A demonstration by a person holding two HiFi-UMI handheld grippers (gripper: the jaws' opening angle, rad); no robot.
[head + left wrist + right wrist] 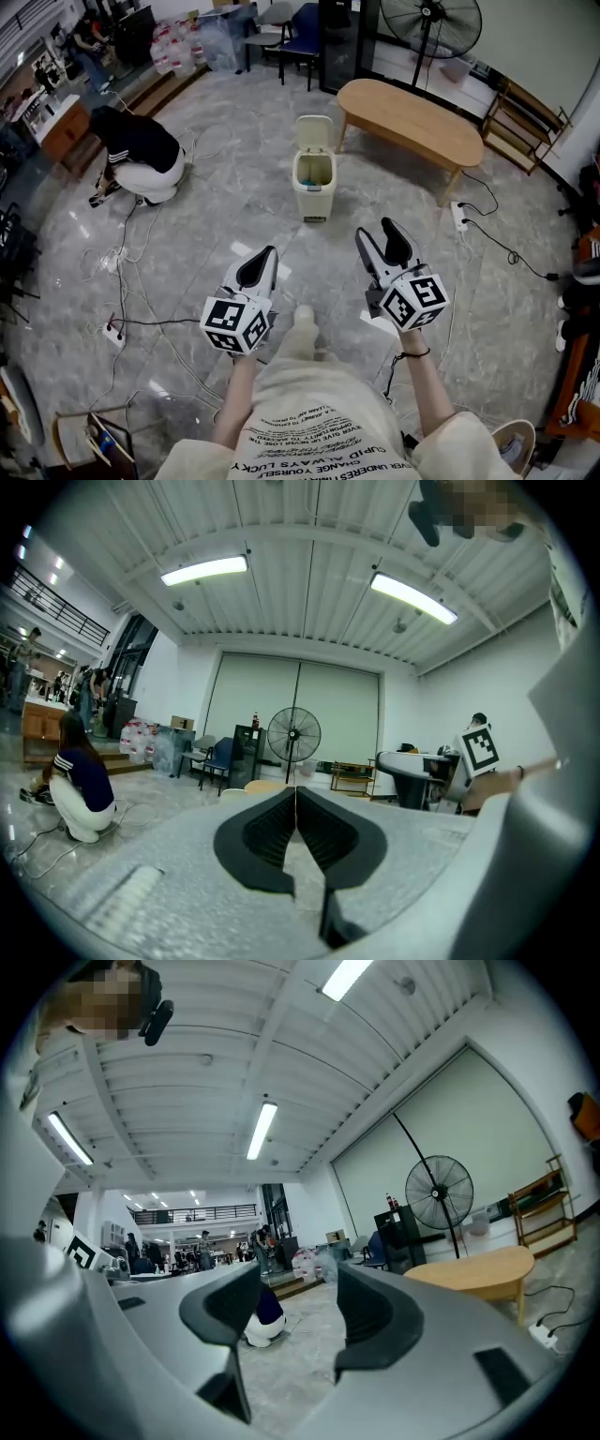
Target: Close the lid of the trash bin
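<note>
- your left gripper (268, 253) sits lower left of centre in the head view; in its own view the jaws are pressed together with nothing between them
- your right gripper (375, 231) sits lower right of centre; its jaws stand apart and empty, with floor (286, 1377) showing through the gap
- the bin (313, 192) stands on the floor just above centre of the head view, well apart from both grippers; its lid (314, 131) stands upright, leaving the mouth uncovered
- a bench (412, 117) stands just right of the bin; a fan (431, 21) is at the top right
- a crouching person (141, 155) is at the upper left; cables (159, 322) trail over the floor at the left
</note>
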